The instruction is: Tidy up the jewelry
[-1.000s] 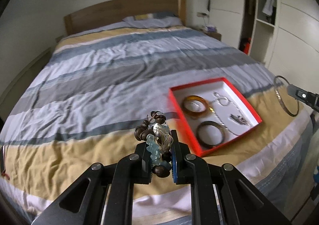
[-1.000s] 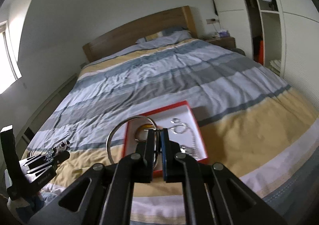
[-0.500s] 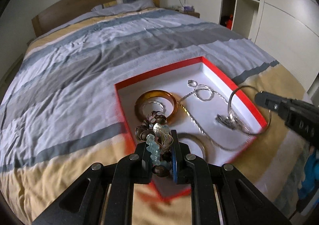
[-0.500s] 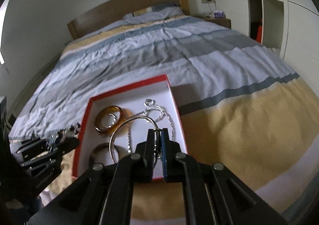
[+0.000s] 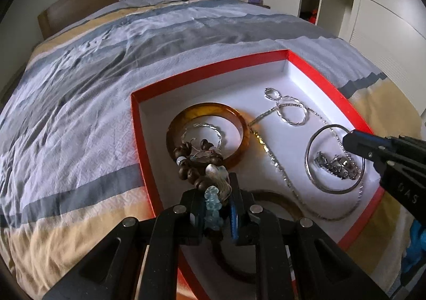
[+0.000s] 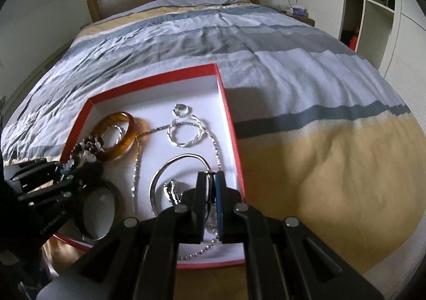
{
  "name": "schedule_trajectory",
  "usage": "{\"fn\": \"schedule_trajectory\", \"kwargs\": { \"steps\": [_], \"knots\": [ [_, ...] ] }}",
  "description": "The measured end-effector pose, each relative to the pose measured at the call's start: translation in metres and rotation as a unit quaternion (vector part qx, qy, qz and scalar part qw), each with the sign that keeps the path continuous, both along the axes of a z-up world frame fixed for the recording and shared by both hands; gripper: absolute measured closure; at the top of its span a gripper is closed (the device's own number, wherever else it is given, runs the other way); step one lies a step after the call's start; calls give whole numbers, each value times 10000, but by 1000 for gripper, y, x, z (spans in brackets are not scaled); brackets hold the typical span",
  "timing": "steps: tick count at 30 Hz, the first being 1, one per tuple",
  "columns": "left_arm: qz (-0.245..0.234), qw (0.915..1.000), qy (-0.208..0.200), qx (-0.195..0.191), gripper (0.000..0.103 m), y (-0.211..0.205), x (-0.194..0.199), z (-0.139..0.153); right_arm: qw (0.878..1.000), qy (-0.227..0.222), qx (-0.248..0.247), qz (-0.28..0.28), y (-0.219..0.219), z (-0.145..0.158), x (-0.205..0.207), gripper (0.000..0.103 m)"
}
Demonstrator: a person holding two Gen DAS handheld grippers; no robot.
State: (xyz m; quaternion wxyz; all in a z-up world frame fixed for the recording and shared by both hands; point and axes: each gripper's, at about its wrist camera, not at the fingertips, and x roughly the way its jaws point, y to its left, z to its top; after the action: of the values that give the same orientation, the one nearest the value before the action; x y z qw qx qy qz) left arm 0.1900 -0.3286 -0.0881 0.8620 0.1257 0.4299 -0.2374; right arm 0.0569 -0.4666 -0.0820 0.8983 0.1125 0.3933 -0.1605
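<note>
Left hand-held gripper (image 5: 213, 209) nearly closed, clamped on a beaded bracelet (image 5: 202, 167) of brown and pale blue beads, hanging over the near-left part of the red box (image 5: 207, 66). Right hand-held gripper (image 6: 210, 193) closed, pinching a thin silver bangle (image 6: 170, 164) over the box's right side, above a small silver piece. Box sits on the striped bed (image 6: 293, 66). Inside on the white floor: amber bangle (image 5: 213, 111), dark bangle (image 6: 117, 193), silver chain (image 5: 277, 167), twisted silver ring (image 6: 186, 132).
</note>
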Motion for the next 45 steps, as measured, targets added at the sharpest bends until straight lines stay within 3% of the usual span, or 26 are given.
{"fn": "schedule_trajectory", "kwargs": {
  "steps": [8, 11, 14, 20, 34, 45],
  "knots": [
    [5, 9999, 22, -147, 87, 3, 0, 1, 9998, 131, -158, 31, 4, 0, 0, 96],
    [-14, 9998, 29, -209, 79, 4, -2, 3, 9998, 149, -139, -19, 3, 1, -1, 95],
    [1, 9997, -46, -249, 62, 5, -7, 9, 9997, 188, -133, 12, 5, 1, -2, 89],
    [-6, 9992, -115, -393, 57, 13, -15, 24, 9998, 70, -175, 34, 16, 14, -12, 71],
    [-8, 9962, -532, -695, 35, 41, -65, 83, 9990, -364, -11, -257, 42, 62, -64, 70],
    [378, 9950, -798, -469, 23, 107, -126, 112, 9985, -545, -30, -82, 99, 92, -93, 65]
  ]
}}
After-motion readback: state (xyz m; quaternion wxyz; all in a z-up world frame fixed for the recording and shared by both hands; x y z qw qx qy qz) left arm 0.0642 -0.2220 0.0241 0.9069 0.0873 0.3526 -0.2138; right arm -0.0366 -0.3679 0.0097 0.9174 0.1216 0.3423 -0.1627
